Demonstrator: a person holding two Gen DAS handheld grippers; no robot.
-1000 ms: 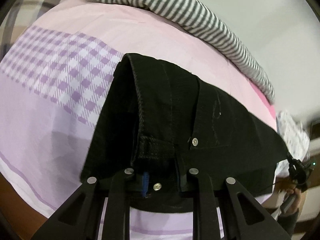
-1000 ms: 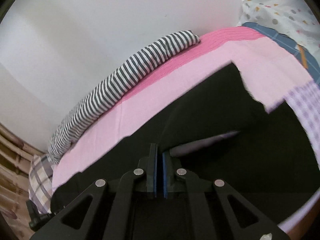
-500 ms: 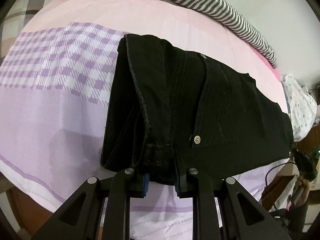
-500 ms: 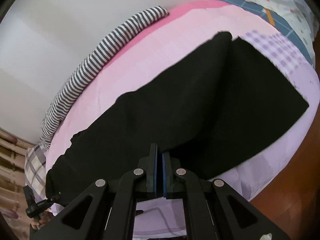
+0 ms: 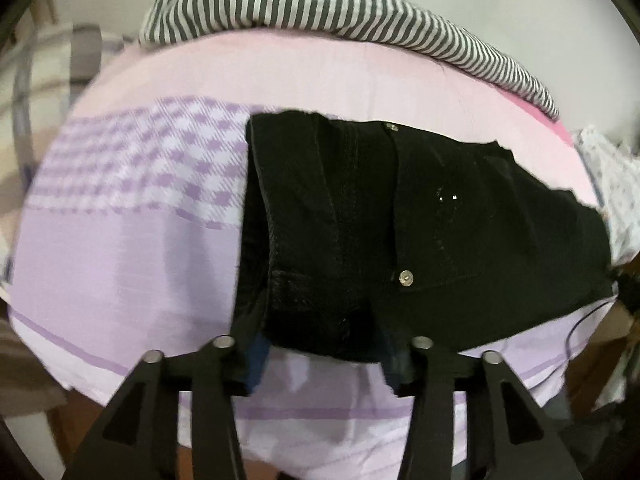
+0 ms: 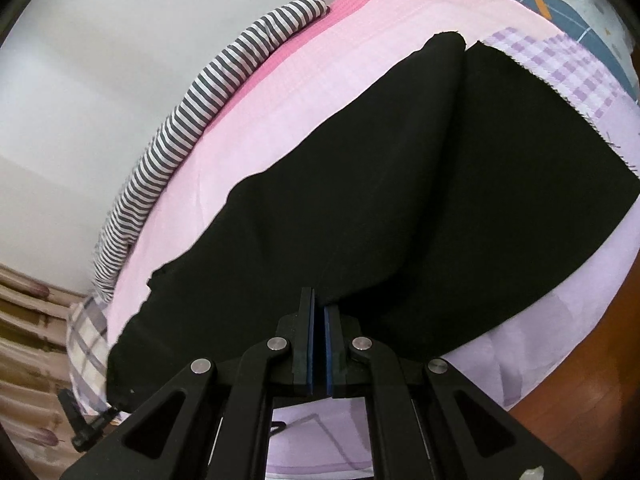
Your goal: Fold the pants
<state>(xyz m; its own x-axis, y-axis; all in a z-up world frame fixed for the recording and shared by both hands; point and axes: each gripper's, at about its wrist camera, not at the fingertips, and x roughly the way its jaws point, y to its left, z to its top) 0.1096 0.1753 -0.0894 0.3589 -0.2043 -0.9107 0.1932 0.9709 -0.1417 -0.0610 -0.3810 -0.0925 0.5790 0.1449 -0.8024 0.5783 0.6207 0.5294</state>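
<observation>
Left gripper (image 5: pixel 324 354): jaws standing apart, the pants (image 5: pixel 400 240) waistband lying between and just beyond them on the bed (image 5: pixel 120 272). Right gripper (image 6: pixel 319 344): jaws pinching together on a leg fold directly ahead. Risk: the freed waistband may be springing open, skewing the fold. Only the left view is showing rivets and waistband; only the right, the leg's length.

Blurred plaid fabric (image 5: pixel 48 80) at left frame edge.
</observation>
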